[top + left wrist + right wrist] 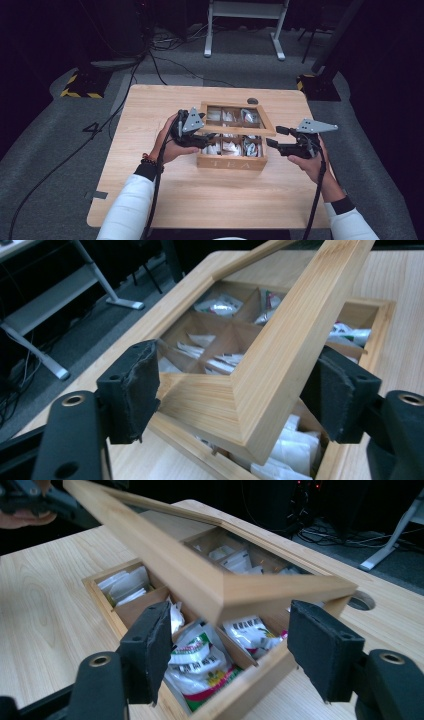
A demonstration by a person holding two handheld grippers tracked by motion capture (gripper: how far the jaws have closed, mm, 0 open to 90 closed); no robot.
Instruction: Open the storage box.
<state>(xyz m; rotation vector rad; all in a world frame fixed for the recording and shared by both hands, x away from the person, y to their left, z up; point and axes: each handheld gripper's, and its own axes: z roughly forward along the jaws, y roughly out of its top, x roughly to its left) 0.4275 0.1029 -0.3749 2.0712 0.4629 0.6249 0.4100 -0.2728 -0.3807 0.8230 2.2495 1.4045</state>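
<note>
A wooden tea box (231, 161), lettered TEA on its front, sits near the middle of a pale wooden table (150, 200), and its hinged, window-paned lid (235, 120) is raised partway, tilted up from the front. The box is divided into compartments holding white and coloured tea sachets (200, 665). The left gripper (200, 136) is at the lid's front left corner; in the left gripper view the lid's mitred corner lies between its padded jaws, the left pad touching the wood, the right pad beside the frame, though whether it presses cannot be told. The right gripper (272, 137) waits just beside the box's right front corner, its jaws spread wide and empty, the lid's corner above and between them without contact. To lift the lid well, the left jaws likely need a firm pinch on the frame, following the arc of the hinge rather than pulling straight up, while the right gripper could steady the box so it does not slide. Bare table lies in front of the box and to both sides; a round hole (252, 101) lies behind it, near the far edge.
</note>
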